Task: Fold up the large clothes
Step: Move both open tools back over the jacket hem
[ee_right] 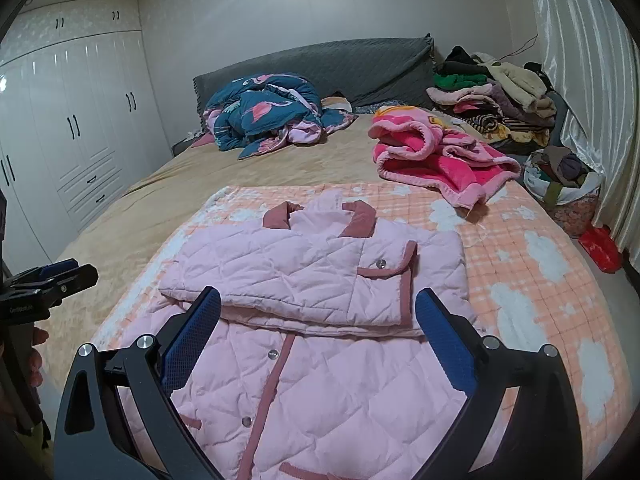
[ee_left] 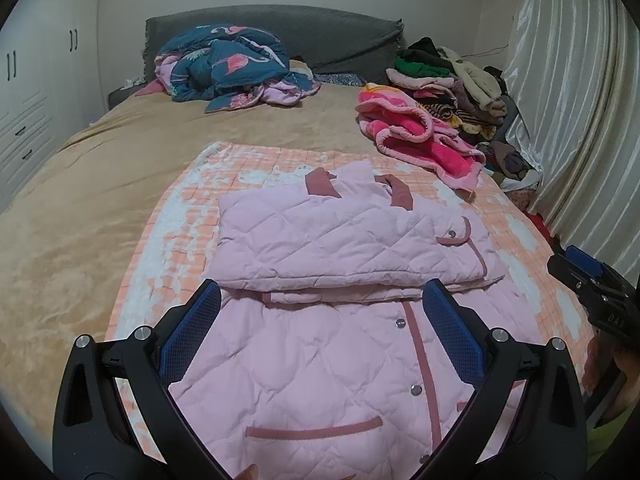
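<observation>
A pale pink quilted jacket (ee_left: 340, 344) with darker pink trim lies front up on an orange checked blanket (ee_left: 168, 216) on the bed. Both sleeves are folded across its chest (ee_left: 340, 240); the collar points away. It also shows in the right wrist view (ee_right: 312, 372). My left gripper (ee_left: 322, 300) is open and empty, hovering above the jacket's lower half. My right gripper (ee_right: 318, 308) is open and empty, above the same area. Each gripper shows at the edge of the other's view, the right one (ee_left: 592, 276) and the left one (ee_right: 52, 280).
The bed has a tan cover (ee_left: 80, 200). A blue flamingo quilt (ee_left: 236, 64) is heaped by the grey headboard. A bright pink fleece (ee_left: 420, 132) and a pile of clothes (ee_left: 452, 80) lie at the right. Curtains (ee_left: 580, 100) hang right; white wardrobes (ee_right: 72, 128) stand left.
</observation>
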Available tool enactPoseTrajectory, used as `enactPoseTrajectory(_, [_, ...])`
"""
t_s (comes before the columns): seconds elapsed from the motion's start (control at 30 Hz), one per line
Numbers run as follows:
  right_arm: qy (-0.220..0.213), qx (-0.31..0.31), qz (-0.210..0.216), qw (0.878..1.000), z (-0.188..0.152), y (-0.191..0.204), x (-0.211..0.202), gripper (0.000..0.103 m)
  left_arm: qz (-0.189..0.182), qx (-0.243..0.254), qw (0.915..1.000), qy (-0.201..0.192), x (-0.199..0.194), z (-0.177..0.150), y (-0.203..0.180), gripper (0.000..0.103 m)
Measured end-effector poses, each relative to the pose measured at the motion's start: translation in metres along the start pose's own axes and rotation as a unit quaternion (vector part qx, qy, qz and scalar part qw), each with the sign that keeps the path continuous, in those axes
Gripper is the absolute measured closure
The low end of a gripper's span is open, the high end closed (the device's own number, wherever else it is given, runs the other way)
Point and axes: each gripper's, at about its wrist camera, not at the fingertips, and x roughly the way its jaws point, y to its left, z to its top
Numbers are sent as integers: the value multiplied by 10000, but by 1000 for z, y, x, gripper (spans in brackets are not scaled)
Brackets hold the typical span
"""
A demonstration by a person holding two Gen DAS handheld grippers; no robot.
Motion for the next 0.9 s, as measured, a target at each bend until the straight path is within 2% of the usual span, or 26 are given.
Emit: enactPoseTrajectory(0.9, [152, -65, -177, 9997, -42, -5, -22, 4, 234, 73, 9995, 180, -10, -62, 12, 8])
